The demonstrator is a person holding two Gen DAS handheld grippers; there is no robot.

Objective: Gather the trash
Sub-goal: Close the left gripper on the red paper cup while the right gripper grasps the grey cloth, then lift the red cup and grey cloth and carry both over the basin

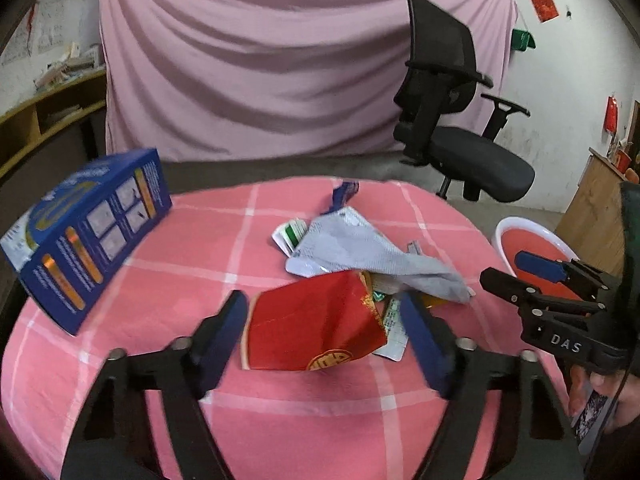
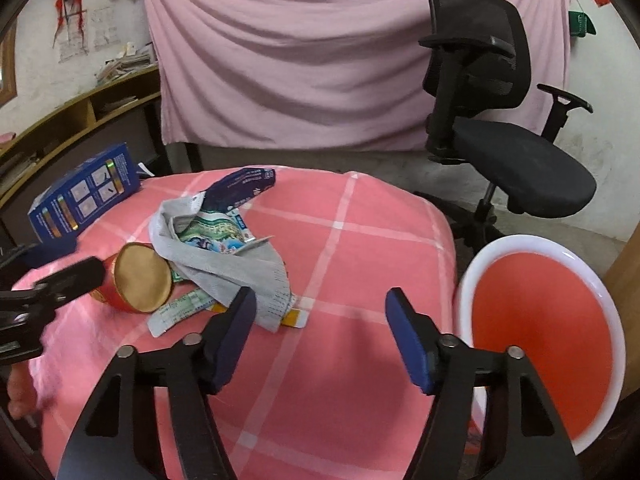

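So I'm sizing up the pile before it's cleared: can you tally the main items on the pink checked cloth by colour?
Red: 1, the red paper cup
Grey: 1, the grey wrapper
Blue: 2, the blue box and the dark blue packet
Total: 4; the small printed scraps under the pile are too overlapped to count.

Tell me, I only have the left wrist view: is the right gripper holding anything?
Observer: No. The right gripper is open and holding nothing.
Operator: Is there anything in the basin yet?
Observer: The basin shows only its bare red inside, as far as it is in view.
Operator: How does the red cup lie?
Observer: The red cup is on its side, its round gold end turned toward the right gripper.
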